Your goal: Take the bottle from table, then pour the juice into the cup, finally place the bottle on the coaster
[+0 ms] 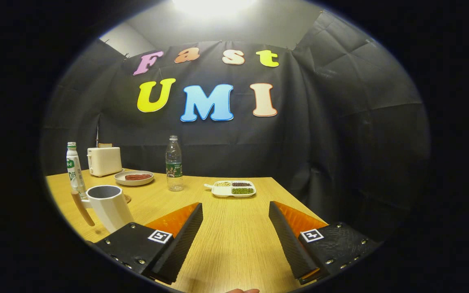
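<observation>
Gripper (234, 228) fingers spread wide over bare wooden table (234, 244), gripping nothing. Clear plastic bottle with green label (174, 165) stands upright well beyond them; white cup (108, 205) near left finger.

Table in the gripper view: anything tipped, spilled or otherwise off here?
Nothing stands out. The clear bottle, white bottle, cup, toaster, plate and divided dish all sit upright, no spill visible. The gripper has its jaws open over bare table.

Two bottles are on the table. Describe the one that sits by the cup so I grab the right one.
On the wooden table, beyond the open gripper, find the white cup. The bottle stands just behind it: white with green print, unlike the clear bottle mid-table.
</observation>
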Motion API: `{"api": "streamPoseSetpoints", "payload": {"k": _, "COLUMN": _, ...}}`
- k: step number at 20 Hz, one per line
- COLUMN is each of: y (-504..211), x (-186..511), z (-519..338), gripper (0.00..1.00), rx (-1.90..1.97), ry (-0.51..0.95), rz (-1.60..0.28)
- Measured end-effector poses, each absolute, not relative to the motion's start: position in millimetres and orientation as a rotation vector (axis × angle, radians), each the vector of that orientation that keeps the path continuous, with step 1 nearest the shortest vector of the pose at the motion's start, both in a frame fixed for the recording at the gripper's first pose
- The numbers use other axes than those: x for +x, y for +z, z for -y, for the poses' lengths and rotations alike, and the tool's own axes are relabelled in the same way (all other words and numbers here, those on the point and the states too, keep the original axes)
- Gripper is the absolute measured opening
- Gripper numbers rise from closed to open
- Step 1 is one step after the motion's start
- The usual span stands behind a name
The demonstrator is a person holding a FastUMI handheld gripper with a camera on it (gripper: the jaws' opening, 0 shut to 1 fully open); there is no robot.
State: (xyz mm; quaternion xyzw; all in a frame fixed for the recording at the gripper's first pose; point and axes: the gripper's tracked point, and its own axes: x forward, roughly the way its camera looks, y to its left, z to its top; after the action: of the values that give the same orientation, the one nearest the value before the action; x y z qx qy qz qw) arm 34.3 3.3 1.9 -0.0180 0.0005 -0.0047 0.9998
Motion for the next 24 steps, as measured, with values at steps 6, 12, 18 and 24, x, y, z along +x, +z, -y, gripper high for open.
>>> {"api": "streamPoseSetpoints", "payload": {"k": 6, "y": -3.6, "x": 68.3, "z": -0.2, "gripper": 0.96, "rx": -0.146, "ry": -0.062, "rz": -0.063}}
{"api": "streamPoseSetpoints", "payload": {"k": 12, "y": 5.2, "x": 92.8, "z": -27.9, "gripper": 0.96, "rx": -0.146, "ry": -0.019, "rz": -0.050}}
{"api": "streamPoseSetpoints", "payload": {"k": 18, "y": 45.6, "x": 47.5, "z": -46.5, "gripper": 0.96, "rx": -0.104, "ry": -0.064, "rz": -0.013}}
{"api": "streamPoseSetpoints", "payload": {"k": 24, "y": 96.6, "x": -18.9, "z": -77.1, "gripper": 0.96, "rx": -0.060, "ry": -0.147, "rz": 0.058}}
